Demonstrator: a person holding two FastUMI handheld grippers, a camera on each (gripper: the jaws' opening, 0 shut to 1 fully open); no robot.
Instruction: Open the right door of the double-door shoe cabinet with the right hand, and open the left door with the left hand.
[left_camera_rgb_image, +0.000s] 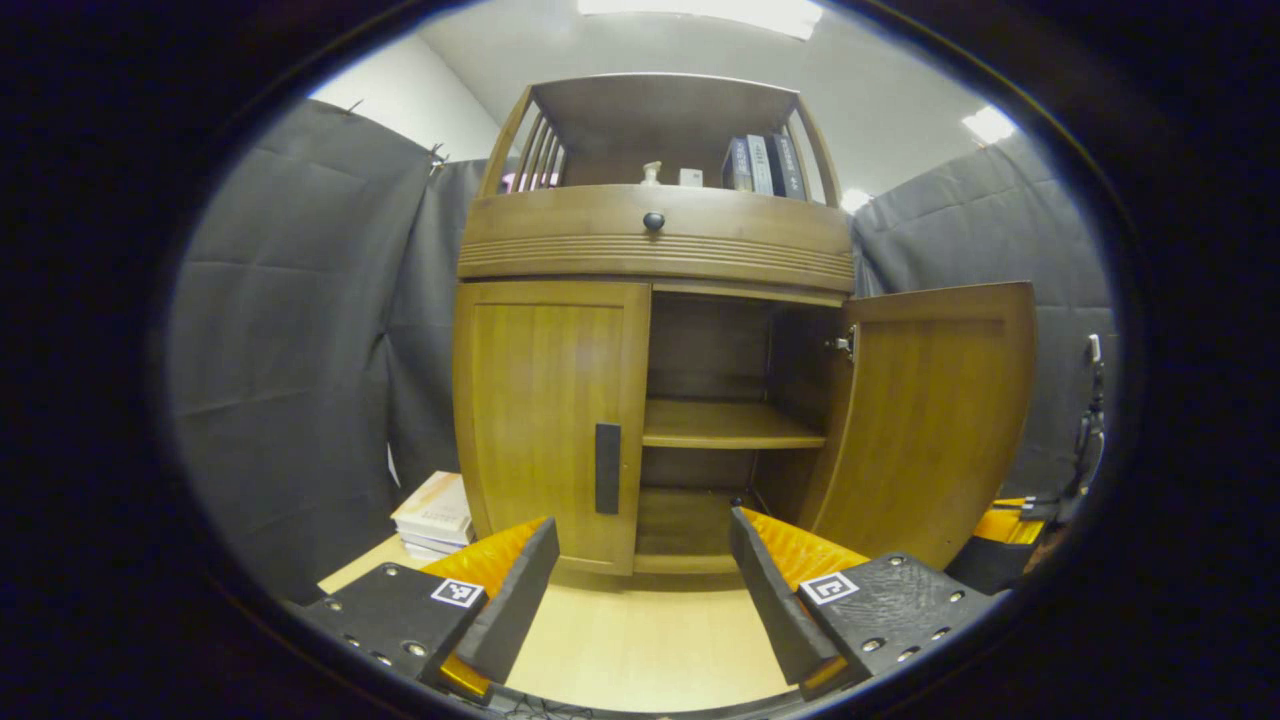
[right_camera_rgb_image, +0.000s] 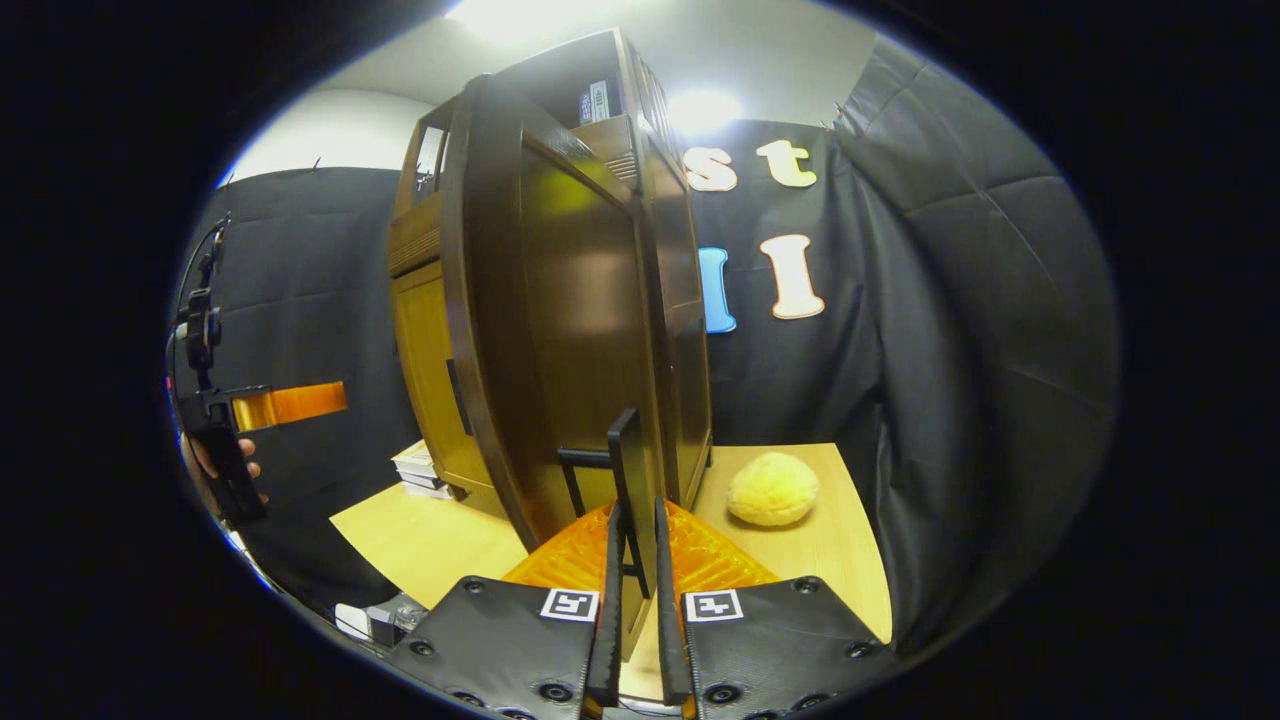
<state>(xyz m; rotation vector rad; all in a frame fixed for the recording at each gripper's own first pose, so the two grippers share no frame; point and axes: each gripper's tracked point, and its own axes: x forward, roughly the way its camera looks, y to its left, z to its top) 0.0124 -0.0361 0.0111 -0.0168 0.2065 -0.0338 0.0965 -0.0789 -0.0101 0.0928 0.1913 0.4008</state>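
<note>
Right claw, nearest in the right gripper view, is pinched narrow on the right door's handle, one finger on each side of the dark bar, with the right door swung well out from the cabinet. Left claw, nearest in the left gripper view, is spread wide and holds nothing; it hangs over the pale tabletop, short of the left door, which lies flush and closed. Left door's handle, a dark vertical bar near the door's inner edge, is my next target as I judge it: I should come in level, centre the bar between the fingers, close fully before pulling, then draw along the door's arc, not straight back. Beyond the doors, the shoe cabinet shows an open right compartment with one shelf; I see nothing on it or on the floor below. Higher, a drawer with a round knob is closed. Farthest up, the open top shelf holds upright books, a small bottle and a small box. Beside the cabinet sit stacked books and, on the far side, a round yellow plush object.
</note>
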